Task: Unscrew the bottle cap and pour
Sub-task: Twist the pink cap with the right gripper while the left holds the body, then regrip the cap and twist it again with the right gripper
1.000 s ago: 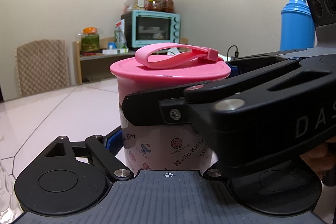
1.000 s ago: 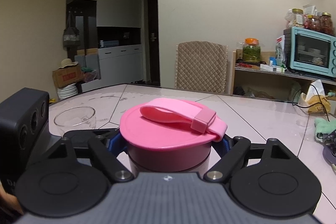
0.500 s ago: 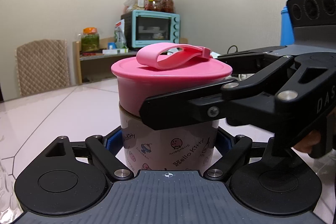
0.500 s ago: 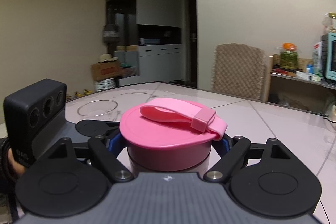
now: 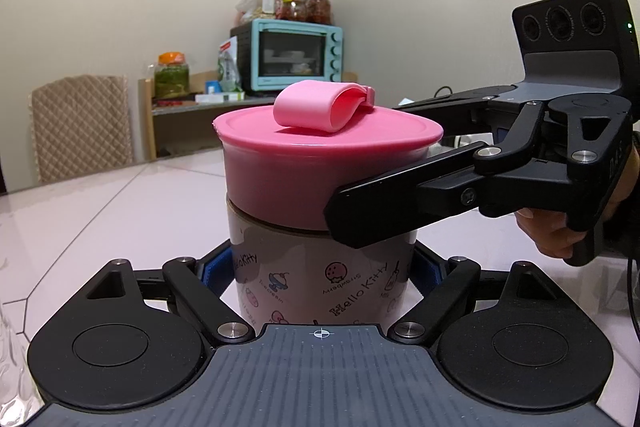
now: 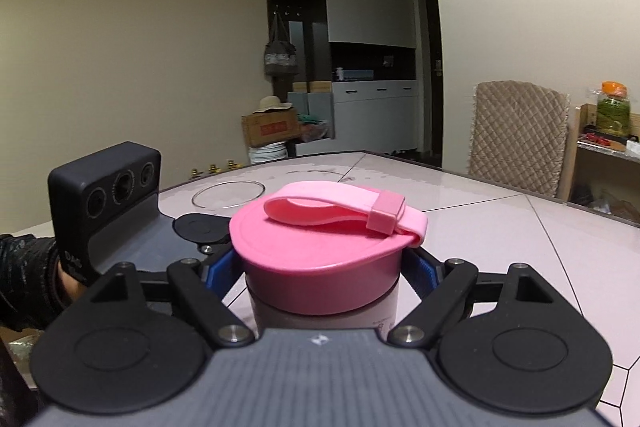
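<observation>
A Hello Kitty bottle (image 5: 320,279) with a wide pink cap (image 5: 288,167) and a pink strap (image 5: 324,105) stands upright on the table. My left gripper (image 5: 322,267) is shut on the bottle's body below the cap. My right gripper (image 6: 322,267) is shut on the pink cap (image 6: 316,267); its black finger (image 5: 400,203) crosses the cap's right side in the left wrist view. The left gripper's body (image 6: 108,203) shows at the left in the right wrist view.
A clear glass (image 6: 228,193) stands on the table (image 6: 520,227) behind the bottle. A padded chair (image 6: 520,135) is at the far table edge. A shelf with a teal oven (image 5: 296,57) and jars stands by the wall. A cable runs along the right edge.
My right gripper has swung around the bottle with the cap in it, turning the cap. The strap now points differently in the left wrist view. The left gripper and bottle body have stayed put.
</observation>
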Demonstrator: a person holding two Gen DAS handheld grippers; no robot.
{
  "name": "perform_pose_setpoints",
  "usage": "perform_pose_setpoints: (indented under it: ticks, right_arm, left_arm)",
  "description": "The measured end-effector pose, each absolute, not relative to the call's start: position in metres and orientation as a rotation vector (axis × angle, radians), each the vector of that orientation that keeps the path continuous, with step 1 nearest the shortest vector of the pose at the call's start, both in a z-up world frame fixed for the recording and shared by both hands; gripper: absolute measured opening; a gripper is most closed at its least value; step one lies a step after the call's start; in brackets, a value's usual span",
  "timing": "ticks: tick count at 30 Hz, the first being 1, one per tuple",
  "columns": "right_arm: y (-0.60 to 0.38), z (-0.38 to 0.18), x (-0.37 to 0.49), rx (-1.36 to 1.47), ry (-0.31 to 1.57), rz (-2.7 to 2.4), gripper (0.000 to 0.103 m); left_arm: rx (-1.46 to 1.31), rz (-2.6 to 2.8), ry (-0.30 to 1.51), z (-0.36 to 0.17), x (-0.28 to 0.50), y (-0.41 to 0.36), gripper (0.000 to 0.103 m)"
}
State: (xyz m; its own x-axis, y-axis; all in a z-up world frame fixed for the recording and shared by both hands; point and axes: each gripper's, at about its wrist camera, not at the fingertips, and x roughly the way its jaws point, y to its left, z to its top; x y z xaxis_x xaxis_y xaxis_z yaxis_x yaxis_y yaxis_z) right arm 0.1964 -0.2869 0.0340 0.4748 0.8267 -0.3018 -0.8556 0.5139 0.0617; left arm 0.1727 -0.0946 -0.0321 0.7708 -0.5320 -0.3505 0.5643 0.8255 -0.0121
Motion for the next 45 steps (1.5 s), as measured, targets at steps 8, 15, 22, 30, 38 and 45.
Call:
perform_pose_setpoints:
  ticks: [8,15,22,30,38,45]
  right_arm:
    - [-0.284,0.042,0.185,-0.090,0.331,0.985,0.090]
    - [-0.292,0.043,0.166,-0.073,0.315,0.900,0.095]
    - [-0.276,0.036,0.151,-0.075,0.281,0.733,0.094]
    - [-0.255,0.022,0.150,-0.055,0.261,0.620,0.094]
    - [-0.248,0.014,0.159,-0.013,0.261,0.554,0.093]
    - [-0.245,0.010,0.162,-0.022,0.254,0.524,0.091]
  left_arm:
    - [0.096,-0.595,0.353,-0.032,0.171,-0.094,0.090]
    - [0.096,-0.595,0.353,-0.032,0.172,-0.094,0.090]
    - [0.095,-0.596,0.353,-0.032,0.172,-0.094,0.090]
    - [0.095,-0.596,0.353,-0.032,0.172,-0.094,0.090]
    - [0.095,-0.596,0.353,-0.032,0.172,-0.094,0.090]
    - [0.095,-0.596,0.352,-0.032,0.172,-0.094,0.090]
